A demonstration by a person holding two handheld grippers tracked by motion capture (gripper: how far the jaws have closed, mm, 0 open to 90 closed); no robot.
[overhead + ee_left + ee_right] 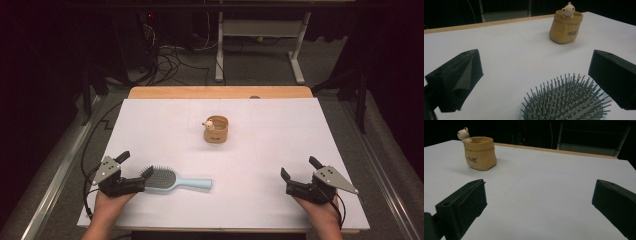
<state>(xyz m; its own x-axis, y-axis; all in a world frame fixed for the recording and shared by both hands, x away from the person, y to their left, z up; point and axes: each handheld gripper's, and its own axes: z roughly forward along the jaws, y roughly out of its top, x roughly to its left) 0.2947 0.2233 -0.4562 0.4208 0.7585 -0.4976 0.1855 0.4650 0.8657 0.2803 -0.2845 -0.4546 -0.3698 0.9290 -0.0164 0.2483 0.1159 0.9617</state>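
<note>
Nearest the person, the left gripper (131, 171) sits low at the near left of the white table sheet (280, 140), its black jaws spread wide and released, holding nothing. One jaw stands clear on the far side, and the other lies just beside the bristled head of the pale blue plastic hairbrush (172, 180). In the left gripper view that brush head (566, 101) sits between the two foam-faced jaws, bristles up, closer to one jaw than the other. This looks like a lining-up for a grasp across the head, though no contact can be told. The brush lies flat with its handle pointing toward the table's middle, away from the hand, which leaves the head as the easiest part to reach. At the near right, the right gripper (299, 172) rests equally low with its jaws also parted and empty, bare sheet between them, probably kept out of the way. Farther off, near the table's centre and well apart from both grippers, stands the small tan sack-shaped pot with a little pale animal figure on its rim (216, 129), upright and open-topped, a plausible place for the brush.
</note>
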